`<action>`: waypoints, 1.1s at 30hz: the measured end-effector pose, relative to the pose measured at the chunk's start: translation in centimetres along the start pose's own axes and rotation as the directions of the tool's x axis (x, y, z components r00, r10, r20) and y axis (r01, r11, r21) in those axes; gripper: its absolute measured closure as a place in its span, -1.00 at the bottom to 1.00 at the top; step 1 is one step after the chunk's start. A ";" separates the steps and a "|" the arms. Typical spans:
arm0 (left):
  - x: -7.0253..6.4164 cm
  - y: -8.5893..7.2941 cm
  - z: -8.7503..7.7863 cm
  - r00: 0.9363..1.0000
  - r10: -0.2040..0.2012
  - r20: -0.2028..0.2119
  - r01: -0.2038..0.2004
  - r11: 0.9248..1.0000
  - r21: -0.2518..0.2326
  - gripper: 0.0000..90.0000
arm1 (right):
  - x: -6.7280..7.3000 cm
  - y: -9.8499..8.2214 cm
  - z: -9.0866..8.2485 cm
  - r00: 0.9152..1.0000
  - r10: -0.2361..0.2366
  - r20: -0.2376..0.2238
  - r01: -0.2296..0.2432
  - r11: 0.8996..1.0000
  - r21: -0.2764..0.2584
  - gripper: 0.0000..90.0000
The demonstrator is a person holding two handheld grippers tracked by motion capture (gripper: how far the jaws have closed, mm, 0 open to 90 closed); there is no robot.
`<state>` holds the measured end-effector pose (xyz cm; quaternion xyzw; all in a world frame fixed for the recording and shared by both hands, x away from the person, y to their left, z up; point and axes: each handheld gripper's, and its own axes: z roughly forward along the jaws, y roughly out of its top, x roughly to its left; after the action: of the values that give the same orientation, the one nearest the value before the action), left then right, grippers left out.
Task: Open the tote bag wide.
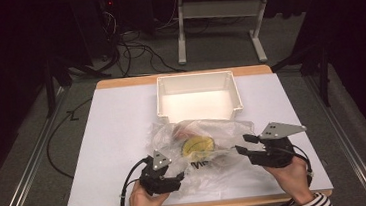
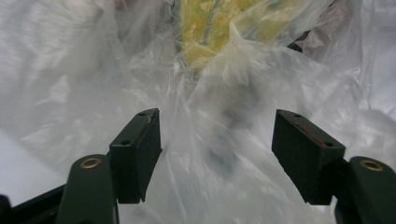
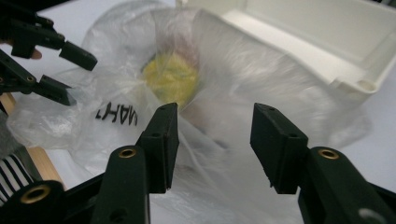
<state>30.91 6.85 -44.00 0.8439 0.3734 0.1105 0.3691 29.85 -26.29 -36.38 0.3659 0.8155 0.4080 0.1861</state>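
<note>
I see a clear plastic bag (image 1: 202, 149) holding a yellow item (image 1: 198, 146) on the bench (image 1: 119, 138), just before a white bin (image 1: 199, 97). My left hand-held gripper (image 1: 177, 177) and right hand-held gripper (image 1: 244, 145) flank it, jaws spread, gripping nothing.

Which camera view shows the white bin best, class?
The high view: the bin shows whole, open and empty, beyond the bag. The right gripper view catches one corner and rim behind the bag. The left gripper view looks into bag film and something yellow.
</note>
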 end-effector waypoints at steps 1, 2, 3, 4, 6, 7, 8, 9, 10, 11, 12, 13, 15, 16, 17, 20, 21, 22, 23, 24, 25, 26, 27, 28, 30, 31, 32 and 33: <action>-0.1 0.0 0.4 1.000 0.007 -0.006 -0.007 1.000 0.009 -0.27 | 0.1 -0.1 0.6 1.000 -0.005 -0.003 0.005 1.000 0.019 0.13; -0.2 0.0 0.8 1.000 0.010 -0.012 -0.010 1.000 0.018 -0.27 | 0.2 -0.2 1.2 1.000 -0.014 -0.001 0.014 0.999 0.036 0.10; -0.3 0.0 1.1 1.000 0.015 -0.013 -0.014 1.000 0.026 -0.28 | 0.3 -0.3 1.9 1.000 -0.021 -0.001 0.021 0.998 0.054 0.06; -0.4 0.1 1.5 1.000 0.018 -0.019 -0.017 0.999 0.033 -0.28 | 0.3 -0.4 2.6 1.000 -0.027 -0.005 0.028 0.997 0.076 0.03; -0.5 0.2 1.9 0.999 0.029 -0.036 -0.027 0.999 0.041 -0.26 | 0.3 -0.6 3.9 0.999 -0.032 -0.018 0.034 0.993 0.115 -0.03; -0.4 0.3 2.2 0.998 0.033 -0.045 -0.031 0.998 0.046 -0.24 | 0.3 -0.7 4.6 0.999 -0.034 -0.021 0.037 0.990 0.136 -0.04; -0.4 0.3 2.5 0.998 0.035 -0.052 -0.032 0.998 0.054 -0.23 | 0.2 -0.8 5.2 0.999 -0.033 -0.024 0.036 0.988 0.149 -0.06; -0.4 0.4 2.8 0.998 0.037 -0.058 -0.033 0.998 0.059 -0.21 | 0.1 -0.9 5.7 0.999 -0.034 -0.026 0.038 0.986 0.162 -0.06; -0.4 0.4 3.1 0.997 0.037 -0.065 -0.034 0.998 0.061 -0.20 | 0.0 -1.0 6.2 0.999 -0.029 -0.029 0.034 0.984 0.173 -0.07; -0.4 0.4 3.2 0.997 0.038 -0.066 -0.034 0.998 0.061 -0.18 | -0.2 -1.1 6.8 0.999 -0.016 -0.036 0.023 0.982 0.189 -0.07; -0.4 0.4 3.5 0.997 0.038 -0.067 -0.034 0.997 0.063 -0.17 | -0.4 -1.2 7.1 0.999 -0.010 -0.038 0.017 0.980 0.198 -0.07; -0.4 0.4 3.6 0.997 0.038 -0.067 -0.034 0.997 0.066 -0.16 | -0.6 -1.3 7.6 0.999 0.001 -0.046 0.008 0.979 0.205 -0.09; -0.4 0.4 3.9 0.997 0.041 -0.068 -0.036 0.997 0.073 -0.16 | -1.1 -1.5 7.8 0.997 0.039 -0.068 -0.025 0.981 0.192 -0.08; -0.5 0.4 4.1 0.997 0.038 -0.065 -0.033 0.997 0.075 -0.16 | -1.2 -1.5 7.9 0.996 0.050 -0.074 -0.035 0.981 0.189 -0.07; -0.5 0.3 4.2 0.997 0.042 -0.064 -0.037 0.996 0.079 -0.15 | -1.3 -1.6 7.9 0.994 0.063 -0.085 -0.046 0.981 0.187 -0.03; -0.5 0.2 4.6 0.997 0.042 -0.059 -0.037 0.996 0.086 -0.14 | -1.6 -1.7 7.8 0.988 0.084 -0.126 -0.059 0.980 0.190 0.35; -0.4 0.2 4.6 0.998 0.040 -0.055 -0.035 0.996 0.085 -0.11 | -1.6 -1.8 7.8 0.990 0.068 -0.124 -0.043 0.980 0.196 0.50; -0.4 0.2 4.6 0.998 0.040 -0.053 -0.035 0.996 0.084 -0.09 | -1.5 -1.8 7.8 0.990 0.069 -0.126 -0.043 0.979 0.199 0.58; -0.4 0.2 4.6 0.997 0.043 -0.057 -0.038 0.996 0.084 -0.05 | -1.5 -1.9 7.9 0.990 0.066 -0.126 -0.039 0.978 0.207 0.69; -0.3 0.2 4.6 0.997 0.045 -0.056 -0.040 0.996 0.081 0.00 | -1.6 -2.0 7.9 0.990 0.061 -0.129 -0.032 0.976 0.216 0.76; -0.3 0.2 4.5 0.997 0.047 -0.055 -0.042 0.996 0.080 0.07 | -1.6 -2.0 8.0 0.989 0.060 -0.134 -0.031 0.976 0.213 0.84; -0.2 0.2 4.5 0.997 0.051 -0.052 -0.047 0.996 0.081 0.14 | -1.7 -2.0 7.9 0.989 0.061 -0.134 -0.032 0.976 0.214 0.90; -0.2 0.2 4.4 0.997 0.056 -0.050 -0.051 0.995 0.081 0.25 | -1.7 -2.0 7.9 0.990 0.053 -0.128 -0.026 0.978 0.205 0.97; -0.2 0.2 4.4 0.997 0.061 -0.046 -0.057 0.995 0.083 0.35 | -1.6 -1.9 7.9 0.991 0.048 -0.125 -0.023 0.979 0.201 0.99; -0.1 0.3 4.3 0.997 0.070 -0.033 -0.067 0.994 0.089 0.60 | -1.5 -1.7 7.8 0.992 0.032 -0.122 -0.008 0.981 0.196 1.00; -0.1 0.3 4.3 0.997 0.070 -0.033 -0.067 0.994 0.089 0.71 | -1.5 -1.6 7.8 0.993 0.026 -0.119 -0.002 0.981 0.193 1.00; -0.1 0.3 4.2 0.997 0.078 -0.027 -0.075 0.993 0.091 0.71 | -1.5 -1.6 7.8 0.993 0.026 -0.119 -0.002 0.981 0.193 1.00; 0.0 0.2 4.1 0.996 0.086 -0.015 -0.084 0.992 0.090 0.90 | -1.2 -1.2 7.5 0.994 0.009 -0.106 0.011 0.983 0.183 1.00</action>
<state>32.93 4.54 -46.71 0.8736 0.3451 0.1174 0.3224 34.67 -23.67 -41.80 0.3587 0.8585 0.3501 0.1079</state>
